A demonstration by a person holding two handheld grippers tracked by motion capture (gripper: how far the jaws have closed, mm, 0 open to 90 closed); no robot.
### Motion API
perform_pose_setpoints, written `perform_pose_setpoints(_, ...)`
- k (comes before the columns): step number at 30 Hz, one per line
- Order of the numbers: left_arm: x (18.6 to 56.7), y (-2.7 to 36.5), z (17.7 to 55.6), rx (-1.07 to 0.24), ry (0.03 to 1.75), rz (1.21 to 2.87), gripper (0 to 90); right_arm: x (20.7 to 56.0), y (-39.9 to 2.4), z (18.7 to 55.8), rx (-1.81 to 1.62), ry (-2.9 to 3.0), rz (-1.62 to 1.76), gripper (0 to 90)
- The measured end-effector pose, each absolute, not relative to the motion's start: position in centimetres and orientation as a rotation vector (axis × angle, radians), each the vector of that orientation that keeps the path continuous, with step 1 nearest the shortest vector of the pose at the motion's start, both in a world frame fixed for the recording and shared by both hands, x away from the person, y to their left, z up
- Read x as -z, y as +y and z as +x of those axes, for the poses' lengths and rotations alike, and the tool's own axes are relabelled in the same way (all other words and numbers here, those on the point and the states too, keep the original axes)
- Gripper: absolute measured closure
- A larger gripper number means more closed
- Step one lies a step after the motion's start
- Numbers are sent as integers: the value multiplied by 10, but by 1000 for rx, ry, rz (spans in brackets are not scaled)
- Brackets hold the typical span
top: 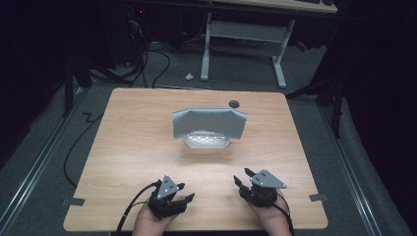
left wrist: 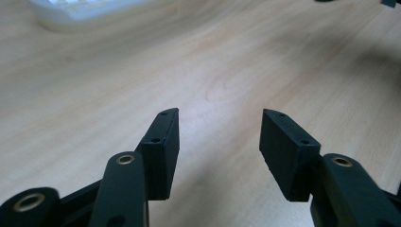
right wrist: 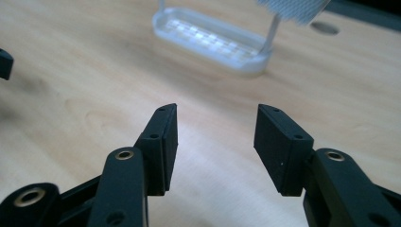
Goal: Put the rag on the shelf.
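A grey cloth hangs over a clear plastic rack in the middle of the wooden table. My left gripper rests near the front edge at the left, open, with bare wood between its jaws. Level with it on the right sits my right gripper, also open and holding nothing. Ahead of the right gripper lie the rack's base and a corner of the cloth. Part of the rack's base appears blurred in the left gripper view.
A dark round hole is set in the tabletop behind the cloth. Strips of grey tape stick out at the table's front corners. Beyond the table stand a white desk frame and loose cables on the floor.
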State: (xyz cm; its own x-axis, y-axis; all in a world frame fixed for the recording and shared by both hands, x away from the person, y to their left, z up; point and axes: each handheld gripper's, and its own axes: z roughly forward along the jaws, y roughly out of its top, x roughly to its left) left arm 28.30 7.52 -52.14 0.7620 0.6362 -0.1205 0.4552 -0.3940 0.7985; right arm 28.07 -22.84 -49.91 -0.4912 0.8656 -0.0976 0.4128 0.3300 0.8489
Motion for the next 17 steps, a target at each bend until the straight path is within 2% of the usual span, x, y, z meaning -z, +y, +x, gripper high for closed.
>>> perform_pose_setpoints(4,527,71,278,-308,765,2121,477,516,-219,270,-1012,2126,1061,499)
perform_pose_setpoints(17,521,87,288,-291,848,2043,469,519,-227,274,-1016,2127,1073,498)
